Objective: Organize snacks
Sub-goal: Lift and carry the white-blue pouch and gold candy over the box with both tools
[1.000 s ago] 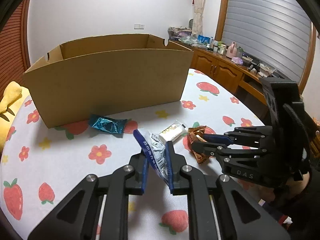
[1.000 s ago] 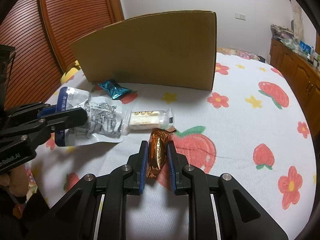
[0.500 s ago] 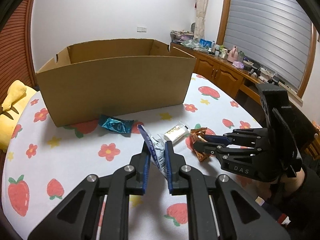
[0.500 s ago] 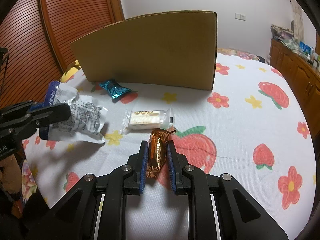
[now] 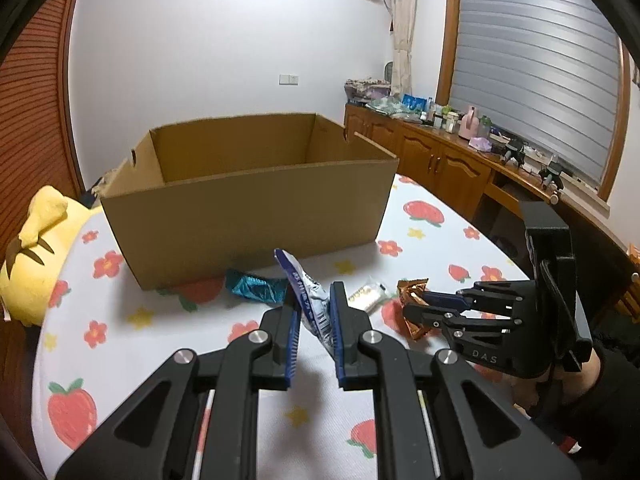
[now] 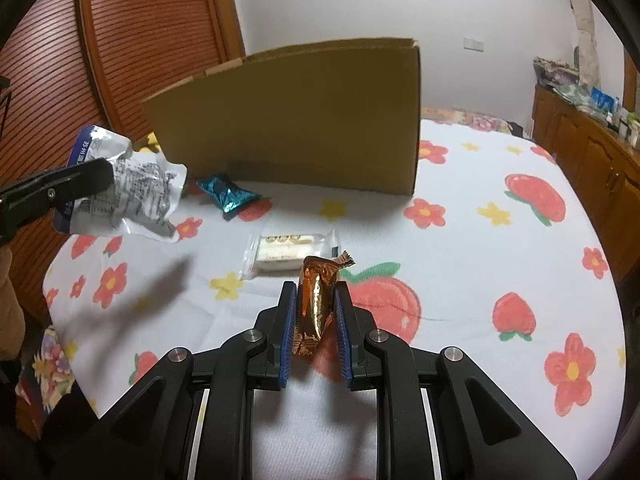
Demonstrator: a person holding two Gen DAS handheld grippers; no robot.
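Both tongs grip: left point(image 5: 314, 312) a crinkled silver-blue packet point(image 6: 132, 196), right point(image 6: 314, 312) a copper-foil snack point(image 6: 316, 300).

A yellow plush toy point(image 5: 34, 248) lies at the far left edge. A strawberry-and-flower cloth point(image 6: 500, 264) covers the tabletop. Wooden cabinets point(image 5: 436, 168) with cluttered tops point(image 5: 460, 120) run along the right, below grey window blinds point(image 5: 536, 76).
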